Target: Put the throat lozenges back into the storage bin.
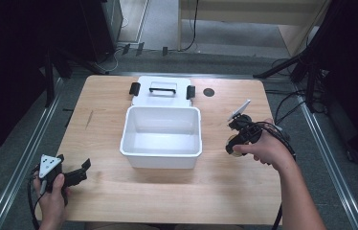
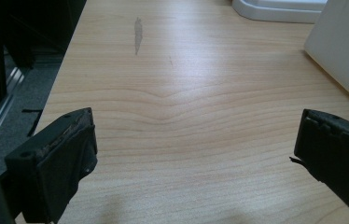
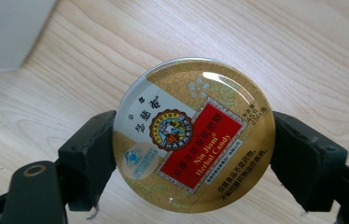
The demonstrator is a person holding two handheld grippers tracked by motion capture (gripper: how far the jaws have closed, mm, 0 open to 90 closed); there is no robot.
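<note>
The candy tin [image 3: 193, 135] sits pinched by its round rim between your right gripper's [image 1: 238, 140] jaws, just right of the white bin [image 1: 161, 136]. With that thin edge hold on smooth metal, it could twist or slip out over the table [image 1: 177, 191]. Your left gripper [image 2: 196, 163] rests wide open, empty, near the table's front-left corner.

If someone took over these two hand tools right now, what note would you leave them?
Right gripper: shut on a round candy tin, held right of the white bin.
Left gripper: open, empty, low over the table at its near left corner.
The bin stands open and empty mid-table, its lid lying behind it.
Done: tin picked up. Probably left: drop it in the bin, perhaps fit the lid.
</note>
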